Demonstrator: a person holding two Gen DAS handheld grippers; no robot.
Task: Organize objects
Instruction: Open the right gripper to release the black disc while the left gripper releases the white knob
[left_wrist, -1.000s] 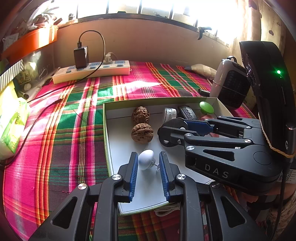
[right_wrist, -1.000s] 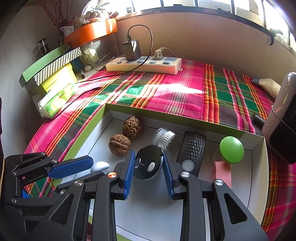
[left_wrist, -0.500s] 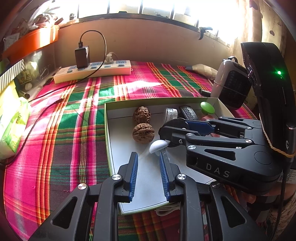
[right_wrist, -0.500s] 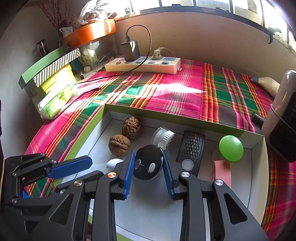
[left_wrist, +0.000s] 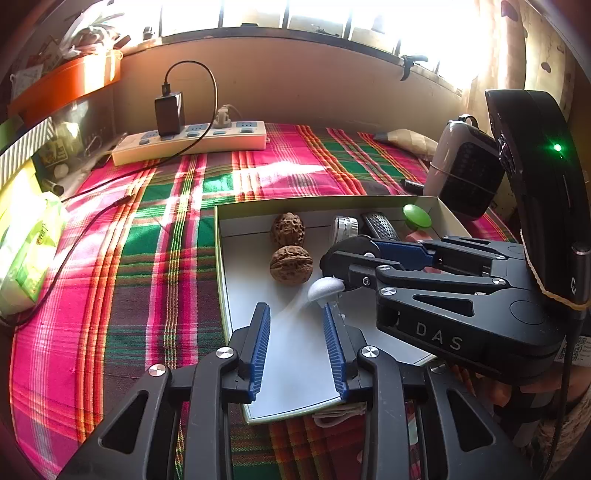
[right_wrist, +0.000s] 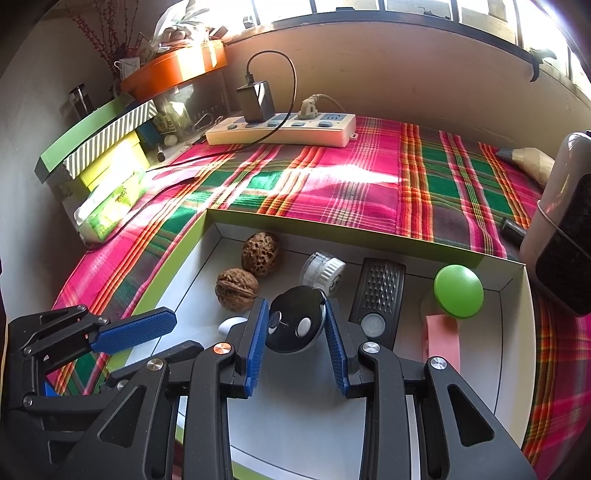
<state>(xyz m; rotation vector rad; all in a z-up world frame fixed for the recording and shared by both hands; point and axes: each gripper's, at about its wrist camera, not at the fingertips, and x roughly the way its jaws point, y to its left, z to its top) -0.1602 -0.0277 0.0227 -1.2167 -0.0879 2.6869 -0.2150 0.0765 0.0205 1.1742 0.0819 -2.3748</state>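
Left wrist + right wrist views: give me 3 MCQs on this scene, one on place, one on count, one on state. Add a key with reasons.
1. Where is the green disc?
A. On the plaid cloth beside the power strip
B. In the box, near its far right corner
C. Between the left gripper's fingers

2. How many walnuts are in the box?
A. Two
B. One
C. Four

3. What is the left gripper's state?
A. Shut on a walnut
B. Shut on the charger cable
C. Open, with nothing between its fingers

Key:
1. B: the green disc sits inside the box, close to the far and right walls.
2. A: one walnut lies in front of another.
3. C: the left gripper has just been opening its jaws, and only bare box floor shows between them.
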